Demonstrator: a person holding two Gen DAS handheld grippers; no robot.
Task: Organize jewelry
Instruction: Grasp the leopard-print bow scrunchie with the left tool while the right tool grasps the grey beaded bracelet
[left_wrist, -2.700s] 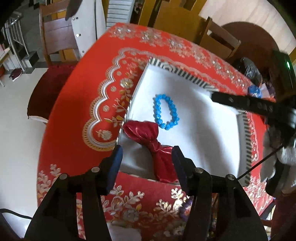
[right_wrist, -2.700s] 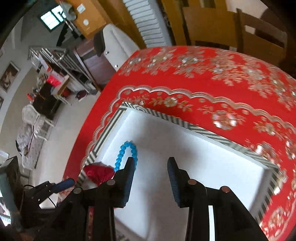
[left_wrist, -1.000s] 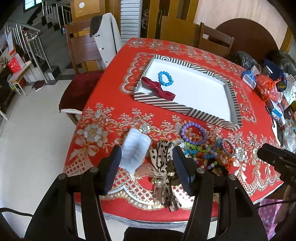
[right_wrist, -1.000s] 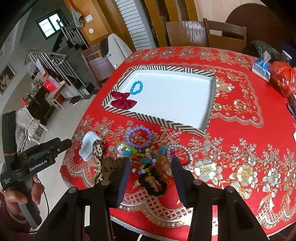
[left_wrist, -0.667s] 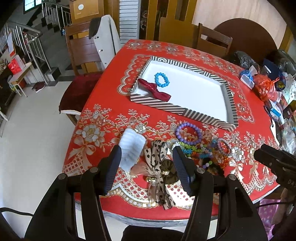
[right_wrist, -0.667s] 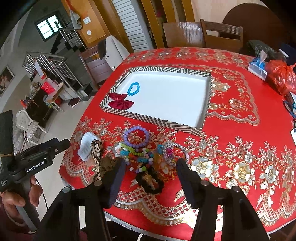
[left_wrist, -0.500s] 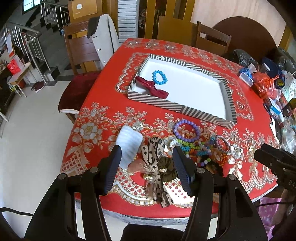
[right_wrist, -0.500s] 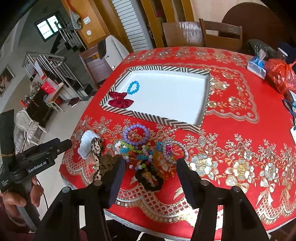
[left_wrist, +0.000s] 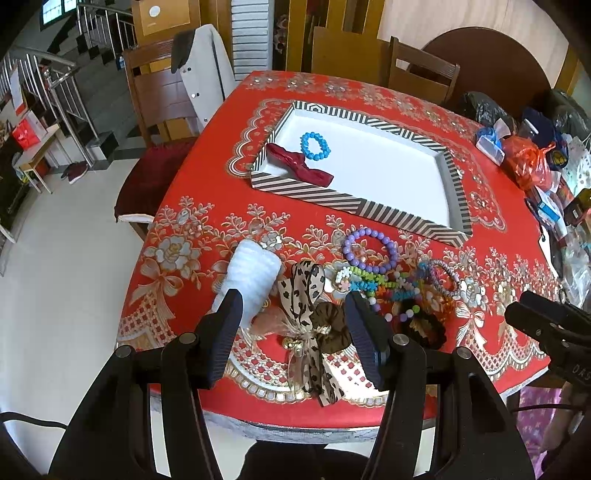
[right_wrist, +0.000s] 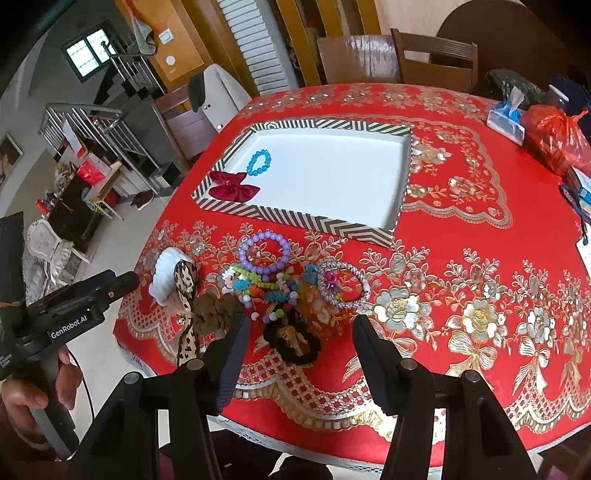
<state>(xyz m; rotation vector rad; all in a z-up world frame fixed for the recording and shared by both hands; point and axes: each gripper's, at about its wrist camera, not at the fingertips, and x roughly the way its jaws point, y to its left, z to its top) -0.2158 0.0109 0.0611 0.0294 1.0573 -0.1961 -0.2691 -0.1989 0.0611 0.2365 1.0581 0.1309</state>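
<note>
My left gripper (left_wrist: 291, 325) hangs with its fingers spread and empty above the near table edge, over the leopard-print bow (left_wrist: 306, 291) and brown scrunchie (left_wrist: 332, 325). My right gripper (right_wrist: 299, 336) is likewise wide open, holding nothing, above the black scrunchie (right_wrist: 291, 341). The loose pile lies on the red tablecloth (right_wrist: 480, 229) near me: purple bead bracelet (right_wrist: 264, 251), a tangle of multicoloured bead strands (right_wrist: 266, 286), silver bracelet (right_wrist: 343, 284), white scrunchie (left_wrist: 253, 275) at the left. Farther off, the striped tray (right_wrist: 295, 218) holds a blue bead bracelet (right_wrist: 258, 161) and dark red bow (right_wrist: 232, 186) in its left end.
</note>
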